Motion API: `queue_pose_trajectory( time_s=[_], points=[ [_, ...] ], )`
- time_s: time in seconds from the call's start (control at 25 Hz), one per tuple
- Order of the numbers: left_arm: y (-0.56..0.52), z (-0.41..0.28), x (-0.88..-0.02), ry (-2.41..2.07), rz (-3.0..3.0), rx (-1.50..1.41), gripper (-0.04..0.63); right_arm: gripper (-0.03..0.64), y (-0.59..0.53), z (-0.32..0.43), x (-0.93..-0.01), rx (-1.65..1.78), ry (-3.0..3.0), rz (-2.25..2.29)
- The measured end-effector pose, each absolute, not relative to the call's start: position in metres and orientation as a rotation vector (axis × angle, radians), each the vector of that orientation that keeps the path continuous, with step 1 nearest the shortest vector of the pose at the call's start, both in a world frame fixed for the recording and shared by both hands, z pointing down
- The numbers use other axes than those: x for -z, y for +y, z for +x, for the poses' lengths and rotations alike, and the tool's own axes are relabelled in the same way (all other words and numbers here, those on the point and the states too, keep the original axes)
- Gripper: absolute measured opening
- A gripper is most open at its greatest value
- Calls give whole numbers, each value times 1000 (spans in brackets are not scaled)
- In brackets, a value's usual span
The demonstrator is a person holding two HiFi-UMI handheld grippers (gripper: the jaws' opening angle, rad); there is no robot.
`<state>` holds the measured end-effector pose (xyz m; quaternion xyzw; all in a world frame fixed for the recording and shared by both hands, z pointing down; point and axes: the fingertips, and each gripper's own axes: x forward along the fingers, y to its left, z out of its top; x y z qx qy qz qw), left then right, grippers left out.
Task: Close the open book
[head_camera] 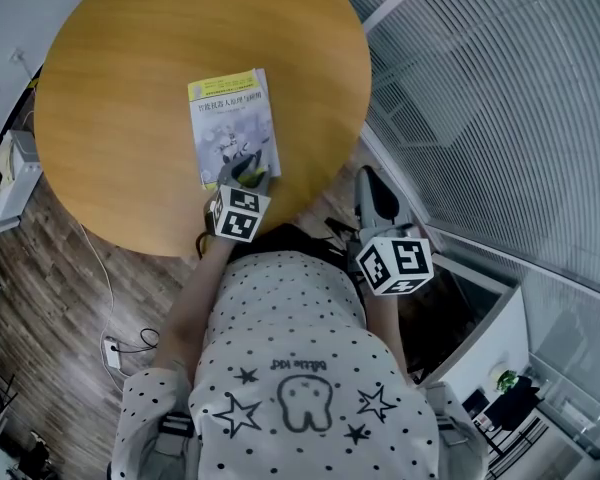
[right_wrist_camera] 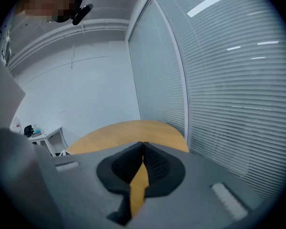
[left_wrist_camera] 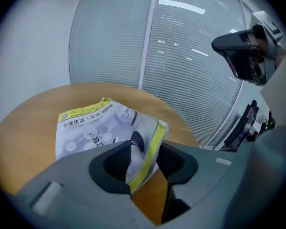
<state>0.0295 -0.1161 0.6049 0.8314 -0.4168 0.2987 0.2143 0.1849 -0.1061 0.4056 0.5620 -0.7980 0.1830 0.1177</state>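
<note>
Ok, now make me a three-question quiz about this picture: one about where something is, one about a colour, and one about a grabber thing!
1. Where is the book? A) on the round table B) on the floor C) on a chair
2. What colour is the band across its cover's top? A) red B) yellow C) purple
3. How are the right gripper's jaws? A) wide apart B) together, empty C) shut on the book
Answers: 1 A, it lies on the wood; 2 B, the head view shows yellow; 3 B, the right gripper view shows them meeting with nothing between.
</note>
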Motion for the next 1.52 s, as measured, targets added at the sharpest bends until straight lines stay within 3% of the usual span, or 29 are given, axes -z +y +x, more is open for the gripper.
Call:
queue_pose_trajectory(
  time_s=[0.96, 1.52],
  points=[
    [-110, 41, -605, -1043, 2372, -778, 327, 5, -107, 182, -407, -536, -2327, 1649],
    [-108, 42, -598, -1046, 2381, -765, 334, 5, -103, 180, -403, -525, -2334, 1646]
  ],
)
